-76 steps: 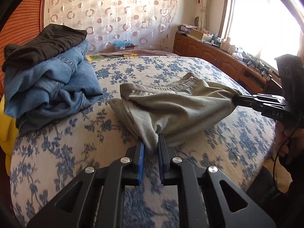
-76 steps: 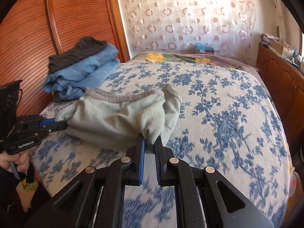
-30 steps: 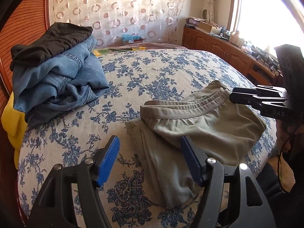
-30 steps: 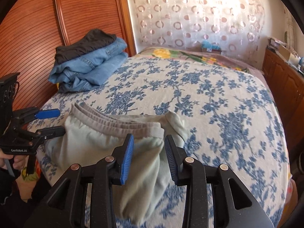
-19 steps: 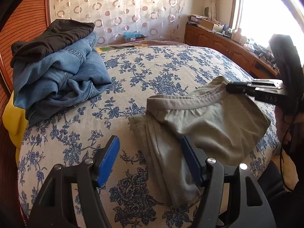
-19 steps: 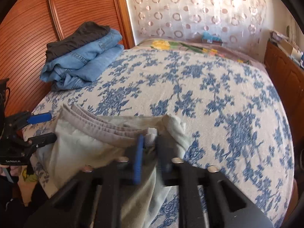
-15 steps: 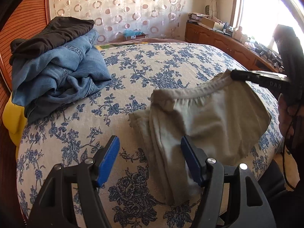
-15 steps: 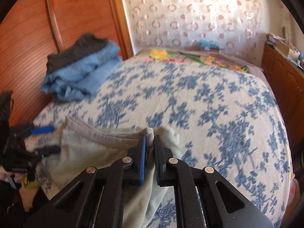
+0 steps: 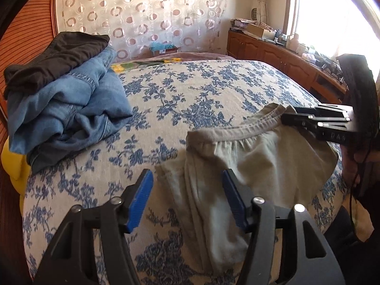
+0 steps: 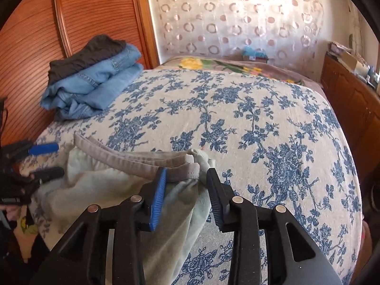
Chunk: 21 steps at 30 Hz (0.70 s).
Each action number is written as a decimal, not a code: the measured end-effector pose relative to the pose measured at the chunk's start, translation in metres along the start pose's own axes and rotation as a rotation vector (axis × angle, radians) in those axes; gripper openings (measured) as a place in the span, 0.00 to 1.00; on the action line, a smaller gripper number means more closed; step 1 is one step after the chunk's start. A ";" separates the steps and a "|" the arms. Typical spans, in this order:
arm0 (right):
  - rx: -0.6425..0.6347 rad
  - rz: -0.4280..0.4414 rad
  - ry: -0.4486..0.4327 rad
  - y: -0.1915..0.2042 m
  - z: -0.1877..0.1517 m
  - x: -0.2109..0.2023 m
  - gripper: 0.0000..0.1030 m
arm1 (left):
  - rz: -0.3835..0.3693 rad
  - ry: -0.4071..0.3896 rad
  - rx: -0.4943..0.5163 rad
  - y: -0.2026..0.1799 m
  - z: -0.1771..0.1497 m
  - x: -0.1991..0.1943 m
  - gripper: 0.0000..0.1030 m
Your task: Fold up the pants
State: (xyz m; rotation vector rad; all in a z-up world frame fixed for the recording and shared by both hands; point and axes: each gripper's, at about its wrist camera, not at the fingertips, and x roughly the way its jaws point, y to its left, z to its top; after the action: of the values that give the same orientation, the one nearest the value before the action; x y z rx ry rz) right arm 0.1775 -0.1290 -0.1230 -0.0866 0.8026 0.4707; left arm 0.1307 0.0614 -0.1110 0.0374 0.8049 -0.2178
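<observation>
the pale olive-grey soft cotton pants (image 9: 249, 156) lie folded near the front edge of the blue-flowered bedspread (image 9: 190, 90), ribbed waistbands stacked toward the far side. the left gripper (image 9: 187, 197) hovers over one end with its blue-padded fingers wide apart, holding nothing. the right gripper (image 10: 186, 190) sits over the waistband corner, fingers apart too, cloth between them but not pinched. the fabric looks light, limp and prone to slumping, so the thick elastic waistband (image 10: 152, 159) seems the firmest place to pinch, all layers together.

Black tool (image 9: 187, 196) frames, blue pads (image 9: 139, 199), seemingly silver screws.
</observation>
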 end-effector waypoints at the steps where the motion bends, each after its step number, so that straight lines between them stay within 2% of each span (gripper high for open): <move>1: -0.004 -0.002 0.004 0.001 -0.001 0.002 0.34 | -0.003 0.003 0.002 -0.001 0.005 0.004 0.55; 6: -0.010 -0.004 -0.011 0.002 -0.004 0.001 0.35 | 0.008 0.015 0.020 -0.004 0.019 0.019 0.54; 11: 0.029 -0.007 -0.021 -0.005 -0.005 0.001 0.35 | 0.069 0.052 0.019 0.002 0.028 0.041 0.54; 17: 0.056 -0.012 -0.026 -0.009 -0.005 0.001 0.35 | 0.076 0.039 -0.002 0.007 0.026 0.037 0.56; 21: 0.057 -0.010 -0.026 -0.010 -0.005 0.001 0.35 | 0.051 0.033 -0.024 0.011 0.022 0.028 0.56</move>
State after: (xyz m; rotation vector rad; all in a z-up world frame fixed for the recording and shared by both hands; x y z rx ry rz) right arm 0.1787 -0.1385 -0.1277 -0.0313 0.7889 0.4382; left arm 0.1676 0.0647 -0.1170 0.0392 0.8386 -0.1593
